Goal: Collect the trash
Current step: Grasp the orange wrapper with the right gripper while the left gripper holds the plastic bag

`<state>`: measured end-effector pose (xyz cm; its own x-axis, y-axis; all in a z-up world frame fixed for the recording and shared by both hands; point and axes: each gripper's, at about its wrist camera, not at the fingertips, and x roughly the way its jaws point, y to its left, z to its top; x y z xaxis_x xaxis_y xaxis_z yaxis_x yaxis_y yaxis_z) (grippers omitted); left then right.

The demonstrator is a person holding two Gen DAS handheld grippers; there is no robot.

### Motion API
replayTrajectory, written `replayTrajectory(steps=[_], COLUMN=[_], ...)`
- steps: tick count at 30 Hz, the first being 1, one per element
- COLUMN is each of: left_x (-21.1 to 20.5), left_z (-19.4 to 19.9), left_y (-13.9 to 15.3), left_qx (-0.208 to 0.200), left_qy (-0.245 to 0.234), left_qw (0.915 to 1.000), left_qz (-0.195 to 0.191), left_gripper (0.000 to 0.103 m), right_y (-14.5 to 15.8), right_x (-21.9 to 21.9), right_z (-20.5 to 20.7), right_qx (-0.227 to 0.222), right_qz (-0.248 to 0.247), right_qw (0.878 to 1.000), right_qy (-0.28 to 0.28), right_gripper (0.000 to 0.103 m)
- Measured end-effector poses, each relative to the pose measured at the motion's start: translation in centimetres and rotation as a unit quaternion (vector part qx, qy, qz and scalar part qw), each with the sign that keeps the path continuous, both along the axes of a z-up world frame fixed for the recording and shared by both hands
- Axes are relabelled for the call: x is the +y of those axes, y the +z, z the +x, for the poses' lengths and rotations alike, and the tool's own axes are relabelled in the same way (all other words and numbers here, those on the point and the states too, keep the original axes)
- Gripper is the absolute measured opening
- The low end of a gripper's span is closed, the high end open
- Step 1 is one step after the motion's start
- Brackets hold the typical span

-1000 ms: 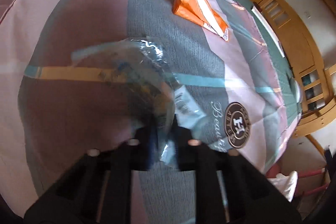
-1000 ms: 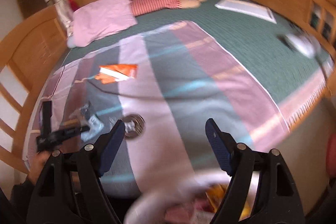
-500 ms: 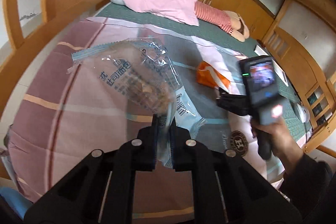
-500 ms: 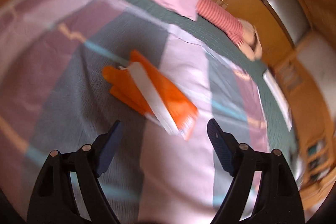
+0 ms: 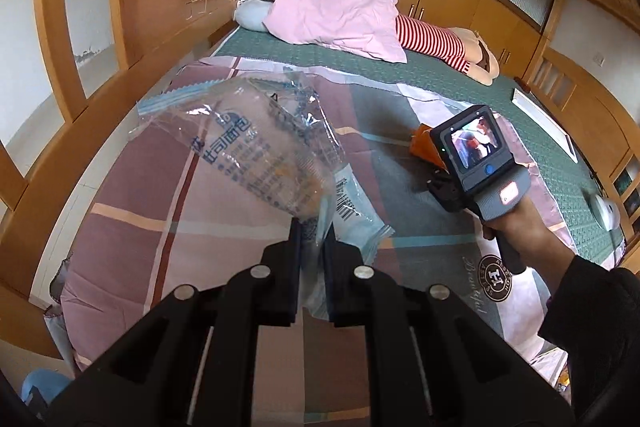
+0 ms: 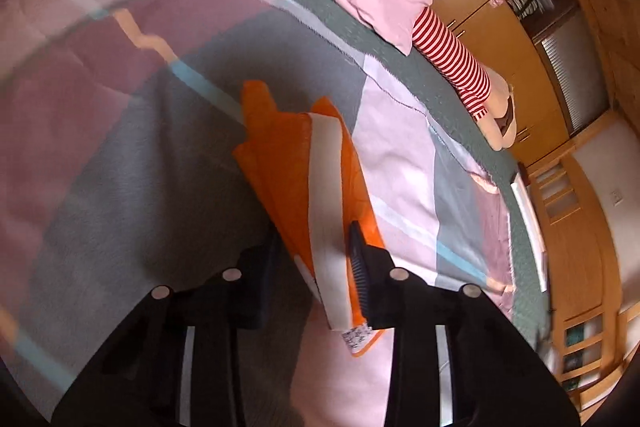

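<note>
The left gripper (image 5: 311, 227) is raised above the bed and tipped downward, its jaws pinched tight on the lower end of a clear plastic wrapper (image 5: 256, 155) that stands up crumpled in front of the lens, blue print and a barcode showing through it. To its right, in the left wrist view, the person's right hand (image 5: 516, 227) in a dark sleeve grips the handle of the other tool, whose small rear screen is lit and faces the camera.

The right gripper (image 6: 316, 239) points down at the patchwork bedspread (image 6: 120, 163), and its jaws have just been closing around an orange wrapper (image 6: 280, 163) with a white stripe, which lies flat on the grey patch of the spread. The right finger sits against the wrapper's orange edge; the left finger is blurred and partly behind the packet, so a firm pinch on both sides seems likely but cannot be confirmed.

Farther up the bed lie a pink pillow (image 5: 336, 15) and a stuffed doll in red-and-white stripes (image 5: 436, 41) (partly tucked under the pillow), both on a green mat (image 5: 400, 71). Wooden panels and cabinets ring the bed, well clear of both grippers.
</note>
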<state>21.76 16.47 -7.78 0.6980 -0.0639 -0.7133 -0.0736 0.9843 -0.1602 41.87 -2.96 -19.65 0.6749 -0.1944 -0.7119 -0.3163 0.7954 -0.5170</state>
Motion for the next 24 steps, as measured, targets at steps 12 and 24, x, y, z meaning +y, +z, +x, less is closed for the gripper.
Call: replayTrajectory(steps=[12,24], left_x=[-1.4,0.2], left_z=[-0.4,-0.8], left_y=[-0.1,-0.3], left_qx=[-0.007,-0.008], left_qy=[-0.017,0.007], left_qw=[0.9998,0.9998], left_qz=[0.008,0.017], left_gripper=[0.011,0.011], right_y=[7.3,6.4], right_x=[-4.2,-2.6], right_z=[-9.9,-19.0], right_qx=[0.049,0.148], right_qz=[0.236,0.464], right_qw=[0.97,0.869], right_qy=[-0.044,-0.081], right_gripper=[0.033,0.033])
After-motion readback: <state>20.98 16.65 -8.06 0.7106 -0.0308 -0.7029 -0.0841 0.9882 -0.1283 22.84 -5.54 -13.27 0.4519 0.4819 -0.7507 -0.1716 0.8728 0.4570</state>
